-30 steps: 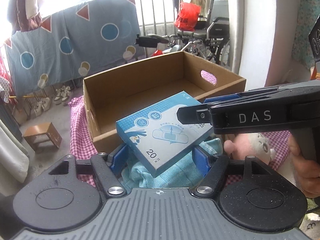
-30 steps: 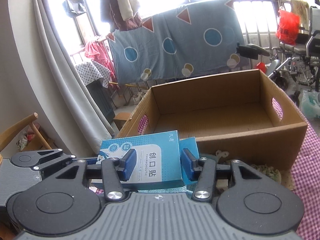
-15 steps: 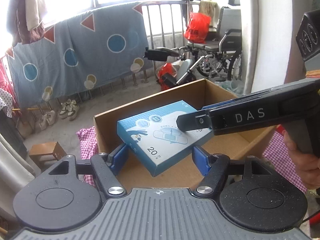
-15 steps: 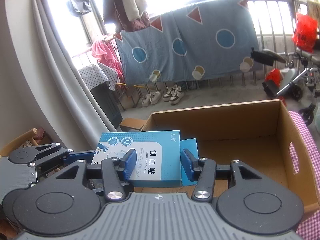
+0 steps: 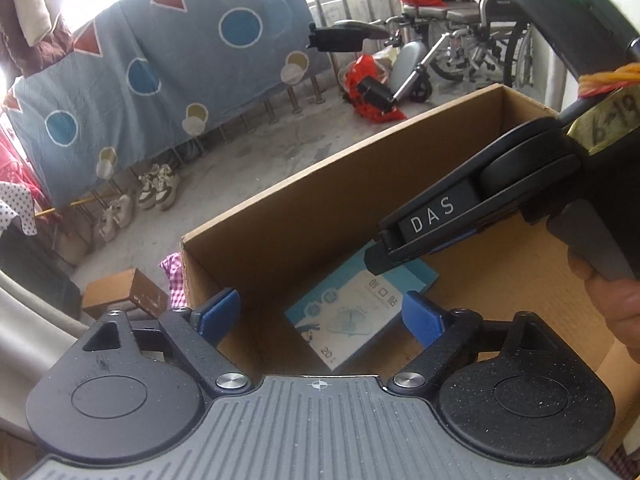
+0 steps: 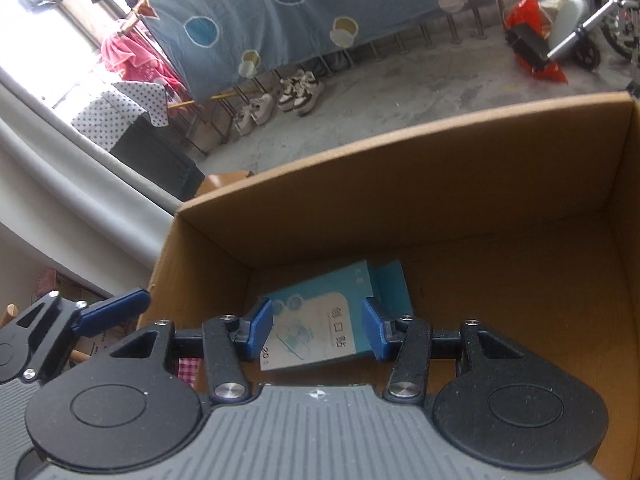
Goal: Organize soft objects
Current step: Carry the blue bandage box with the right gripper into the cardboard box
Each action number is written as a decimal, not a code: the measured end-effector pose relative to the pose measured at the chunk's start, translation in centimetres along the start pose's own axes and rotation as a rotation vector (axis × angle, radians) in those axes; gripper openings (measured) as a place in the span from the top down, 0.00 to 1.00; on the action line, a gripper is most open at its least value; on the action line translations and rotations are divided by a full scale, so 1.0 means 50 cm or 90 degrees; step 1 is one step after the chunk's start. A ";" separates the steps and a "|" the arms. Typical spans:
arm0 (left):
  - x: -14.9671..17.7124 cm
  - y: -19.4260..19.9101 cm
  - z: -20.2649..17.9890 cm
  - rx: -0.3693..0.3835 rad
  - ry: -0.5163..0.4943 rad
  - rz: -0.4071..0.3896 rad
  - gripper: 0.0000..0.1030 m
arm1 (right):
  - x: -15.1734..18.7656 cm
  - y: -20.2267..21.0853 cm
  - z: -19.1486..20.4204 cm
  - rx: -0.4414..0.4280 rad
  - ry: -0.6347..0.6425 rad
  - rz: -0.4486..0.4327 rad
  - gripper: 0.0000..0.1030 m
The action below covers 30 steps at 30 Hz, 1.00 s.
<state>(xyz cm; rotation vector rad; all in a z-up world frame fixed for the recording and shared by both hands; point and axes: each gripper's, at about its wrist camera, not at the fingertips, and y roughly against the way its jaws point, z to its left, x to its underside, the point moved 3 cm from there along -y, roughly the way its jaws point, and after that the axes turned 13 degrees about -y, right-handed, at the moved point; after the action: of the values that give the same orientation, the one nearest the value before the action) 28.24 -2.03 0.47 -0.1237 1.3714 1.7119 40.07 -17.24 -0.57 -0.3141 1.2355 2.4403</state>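
Two grippers: both over the open brown cardboard box
Left gripper: fingers spread wide, jaws just opened — nothing pinched
Right gripper: fingers pinching the light-blue rectangular plaster carton
Carton: between the right fingers, low in the box's near-left corner

Blue box far corner hidden behind right gripper, small print probably unreadable

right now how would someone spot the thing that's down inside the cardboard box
Find the big open cardboard box. Down in its near corner lies a flat light-blue bandage pack with printed characters, framed by the right gripper. It is the only item visible in the box.
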 end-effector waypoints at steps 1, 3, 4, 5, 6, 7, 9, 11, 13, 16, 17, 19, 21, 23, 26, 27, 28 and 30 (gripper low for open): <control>0.005 0.009 0.006 0.008 0.011 0.001 0.13 | 0.002 -0.011 -0.011 0.007 -0.011 0.012 0.49; 0.016 0.041 0.024 0.020 0.039 -0.003 0.09 | -0.001 -0.023 -0.022 0.016 -0.031 0.040 0.49; 0.018 0.059 0.035 0.020 0.054 -0.009 0.05 | 0.003 -0.024 -0.027 0.020 -0.041 0.051 0.49; 0.023 0.076 0.043 0.017 0.064 -0.016 0.05 | 0.007 -0.024 -0.031 0.023 -0.050 0.063 0.49; 0.035 0.102 0.052 0.012 0.071 -0.027 0.04 | 0.010 -0.024 -0.032 0.024 -0.058 0.079 0.49; 0.039 0.124 0.059 0.008 0.076 -0.038 0.02 | 0.012 -0.025 -0.034 0.025 -0.064 0.088 0.48; 0.059 0.165 0.072 -0.004 0.093 -0.053 0.01 | 0.008 -0.028 -0.030 0.044 -0.069 0.101 0.48; 0.085 0.201 0.082 -0.012 0.117 -0.063 0.01 | 0.004 -0.042 -0.027 0.061 -0.073 0.118 0.47; 0.115 0.227 0.090 -0.013 0.145 -0.067 0.00 | 0.001 -0.063 -0.031 0.077 -0.090 0.139 0.47; 0.166 0.255 0.096 -0.011 0.189 -0.068 0.00 | -0.013 -0.110 -0.047 0.105 -0.129 0.172 0.47; 0.179 0.259 0.099 -0.010 0.204 -0.069 0.00 | -0.011 -0.119 -0.049 0.109 -0.135 0.178 0.46; 0.205 0.264 0.104 -0.003 0.233 -0.073 0.00 | -0.018 -0.130 -0.038 0.113 -0.126 0.165 0.46; 0.231 0.264 0.108 0.001 0.260 -0.069 0.00 | -0.019 -0.137 -0.030 0.111 -0.137 0.168 0.46; 0.252 0.260 0.113 0.004 0.281 -0.063 0.00 | -0.016 -0.147 -0.027 0.102 -0.163 0.175 0.46; 0.276 0.258 0.123 0.010 0.306 -0.059 0.00 | -0.008 -0.156 -0.016 0.092 -0.186 0.182 0.46; 0.284 0.258 0.125 0.015 0.313 -0.058 0.00 | -0.002 -0.159 -0.013 0.085 -0.198 0.188 0.46; 0.290 0.259 0.127 0.017 0.318 -0.059 0.00 | 0.004 -0.163 -0.011 0.081 -0.204 0.196 0.46; 0.304 0.260 0.127 0.017 0.325 -0.057 0.00 | 0.014 -0.166 -0.002 0.080 -0.206 0.202 0.46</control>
<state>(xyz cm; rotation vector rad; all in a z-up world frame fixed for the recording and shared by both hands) 13.26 12.32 3.53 -0.6341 1.7234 1.6487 43.04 -12.71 -6.88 0.3259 1.3639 2.5198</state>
